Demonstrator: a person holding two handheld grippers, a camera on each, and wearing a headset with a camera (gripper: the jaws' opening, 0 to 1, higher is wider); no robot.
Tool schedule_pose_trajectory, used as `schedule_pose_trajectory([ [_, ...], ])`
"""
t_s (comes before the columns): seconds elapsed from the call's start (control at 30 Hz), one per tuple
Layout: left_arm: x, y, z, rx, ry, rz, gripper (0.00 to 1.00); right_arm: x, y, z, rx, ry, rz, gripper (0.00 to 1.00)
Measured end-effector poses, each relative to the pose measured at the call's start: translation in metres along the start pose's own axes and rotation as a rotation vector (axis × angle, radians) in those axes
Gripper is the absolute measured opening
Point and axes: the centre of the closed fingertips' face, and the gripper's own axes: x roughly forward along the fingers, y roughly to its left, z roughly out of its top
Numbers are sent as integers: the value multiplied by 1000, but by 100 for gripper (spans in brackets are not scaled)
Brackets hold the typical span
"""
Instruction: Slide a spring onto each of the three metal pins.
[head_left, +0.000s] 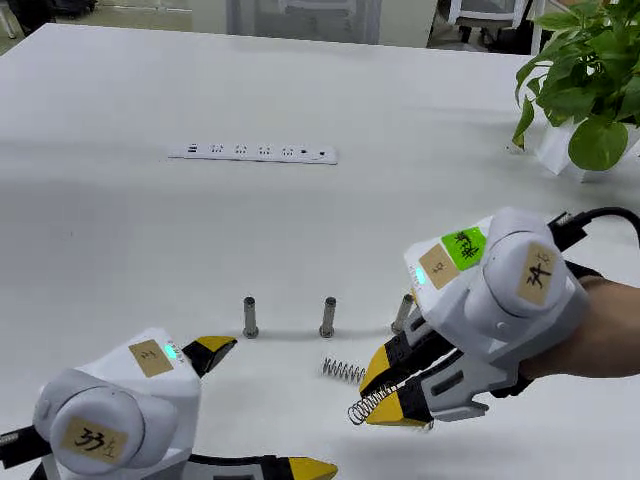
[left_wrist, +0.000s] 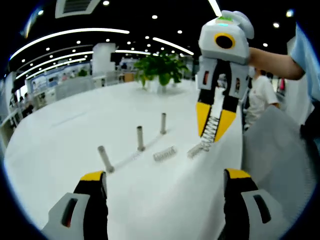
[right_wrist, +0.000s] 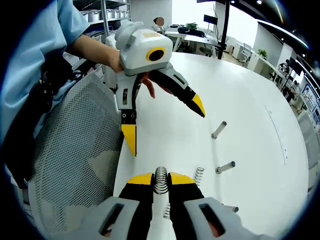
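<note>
Yellow-tipped, your right gripper (head_left: 380, 392) is pinching one spring (head_left: 364, 406) between its jaws, another spring (head_left: 343, 370) lies flat right beside them, and your left gripper (head_left: 262, 408) gapes wide, holding nothing.

Pictured on a white table (head_left: 120, 230): three metal pins (head_left: 328, 316) upright in a row, the rightmost partly behind the right gripper (head_left: 374, 400). Just before them, a loose spring (head_left: 343, 370) lying flat. Pinched between the right gripper's yellow-tipped jaws, a second spring (head_left: 366, 406). Lower left, the left gripper (head_left: 262, 408), jaws spread wide. Beyond, a power strip (head_left: 253, 152) and potted plant (head_left: 585, 80).
</note>
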Motion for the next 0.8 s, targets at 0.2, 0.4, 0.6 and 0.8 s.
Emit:
schedule_pose_trajectory([
  [0.2, -6, 8, -2, -30, -3, 36, 100, -1, -9, 0, -39, 34, 5, 12],
  [0.4, -7, 7, -5, -41, -3, 47, 100, -8, -31, 10, -89, 68, -2, 12],
  [0.6, -7, 5, -10, -21, 18, 57, 100, -9, -47, 21, -152, 114, 15, 12],
  [0.8, -11, 2, -11, -20, 22, 62, 100, -4, -59, 29, -223, 179, 44, 12],
])
